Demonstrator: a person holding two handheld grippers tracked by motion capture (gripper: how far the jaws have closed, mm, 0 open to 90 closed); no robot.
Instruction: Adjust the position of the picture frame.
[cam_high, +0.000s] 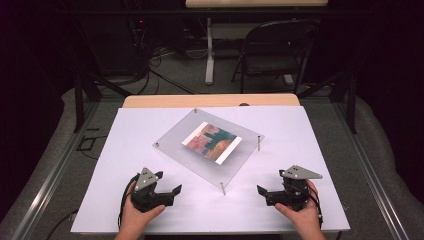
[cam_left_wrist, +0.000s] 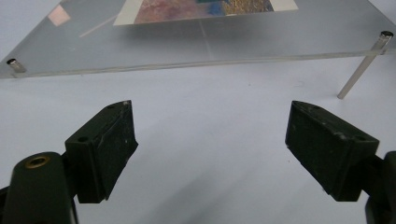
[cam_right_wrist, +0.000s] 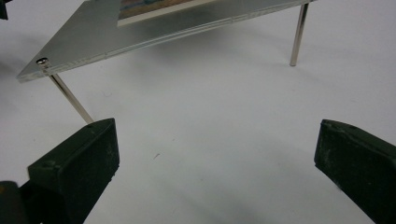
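While both grippers' fingers gape empty, the acrylic frame (on pins) runs diagonally, upper-left to lower-right.

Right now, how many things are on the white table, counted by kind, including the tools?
Clear acrylic frame holding a colourful picture: 1
Metal standoff legs seen under the frame, such as the near one and the right one: 2
Hand-held tools, left tool and right tool, both open and holding nothing: 2
Total: 5

No readable text, labels or numbers anywhere.
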